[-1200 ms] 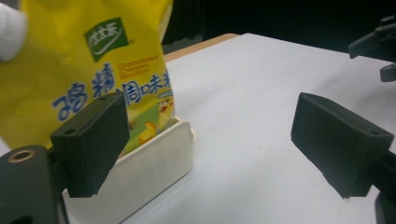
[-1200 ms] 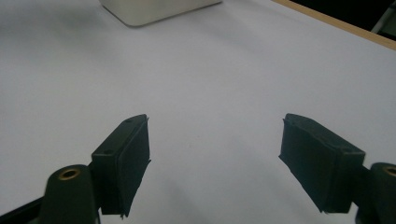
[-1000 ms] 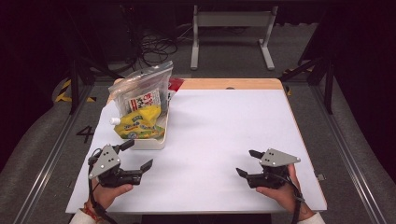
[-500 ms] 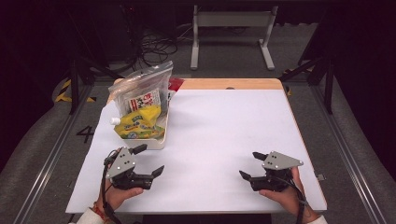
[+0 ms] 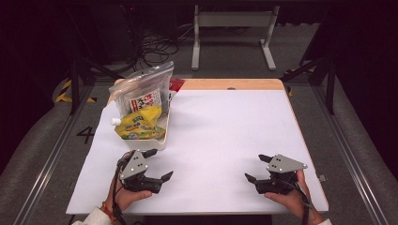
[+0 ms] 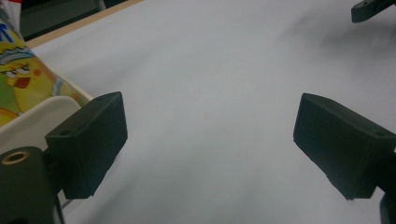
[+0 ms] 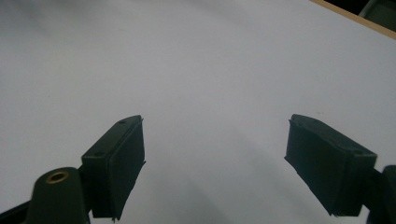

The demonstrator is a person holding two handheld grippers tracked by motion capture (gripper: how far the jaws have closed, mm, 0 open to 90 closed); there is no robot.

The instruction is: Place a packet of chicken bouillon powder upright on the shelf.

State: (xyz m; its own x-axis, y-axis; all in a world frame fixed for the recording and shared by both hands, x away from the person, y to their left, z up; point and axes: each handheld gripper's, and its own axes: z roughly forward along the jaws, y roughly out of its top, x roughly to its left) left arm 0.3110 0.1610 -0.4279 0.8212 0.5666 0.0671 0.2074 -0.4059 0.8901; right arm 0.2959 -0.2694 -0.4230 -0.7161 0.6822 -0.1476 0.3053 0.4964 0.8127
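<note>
A white bin (image 5: 149, 140) stands at the table's left side, holding a yellow pouch (image 5: 137, 123) and a clear printed bag (image 5: 141, 96) that rises above it. Just in front of the bin, my left gripper (image 5: 158, 165) is open over the white tabletop; its own view has the bin's corner (image 6: 32, 119) and the yellow pouch (image 6: 21, 81) at the left. My right gripper (image 5: 257, 168) is open near the front right of the table, nothing between its jaws. In the right gripper view both fingers (image 7: 119, 163) stand wide apart above bare white surface.
The white sheet (image 5: 225, 131) covers most of the table, with a wooden strip (image 5: 234, 84) along the far edge. A red item (image 5: 176, 85) peeks out behind the bin. Beyond the table, cables and a metal stand (image 5: 232, 33) sit on the floor.
My left gripper has moved right and slightly toward the front edge. The right gripper has drifted a little toward the front edge. Both stay open.
</note>
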